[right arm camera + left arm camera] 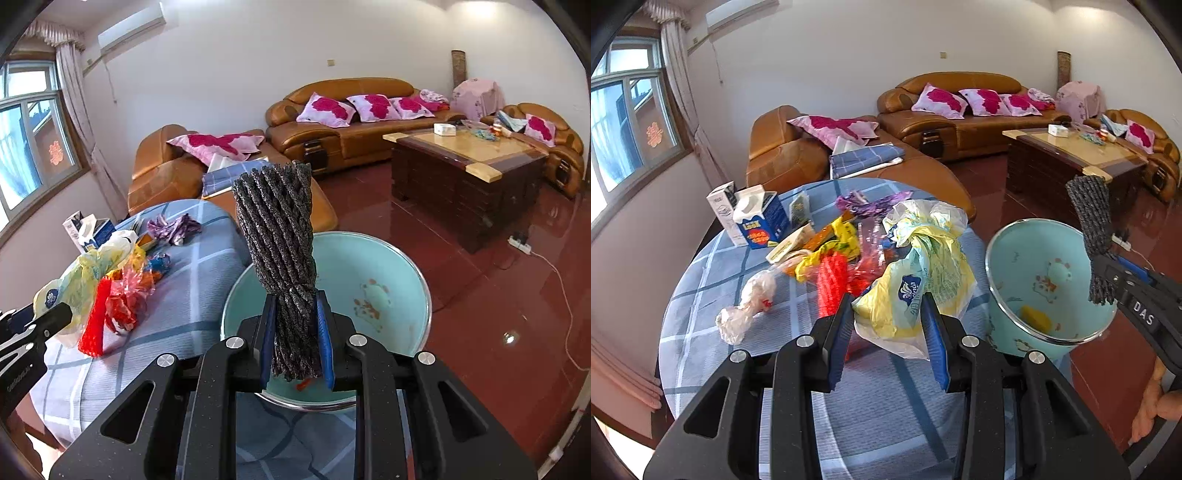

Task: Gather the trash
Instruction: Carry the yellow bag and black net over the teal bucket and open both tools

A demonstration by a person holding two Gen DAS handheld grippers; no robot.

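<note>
- Your right gripper [297, 343], clamped on a grey rope bundle [280, 236], holds it above the teal bin [399, 269] beside the table [879, 398].
- Your left gripper [890, 332] pinches a yellow plastic bag [923, 266] at the trash pile; next, I judge, drop both in.

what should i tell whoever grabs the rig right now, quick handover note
Left claw: shut on the yellow-and-white plastic bag, over the table.
Right claw: shut on a grey mesh bundle, held above the teal bin.
Done: a yellow scrap lies in the bin.
Left: drop both held items in, then the red netting, clear wrapper, purple wrapper, cartons.
</note>
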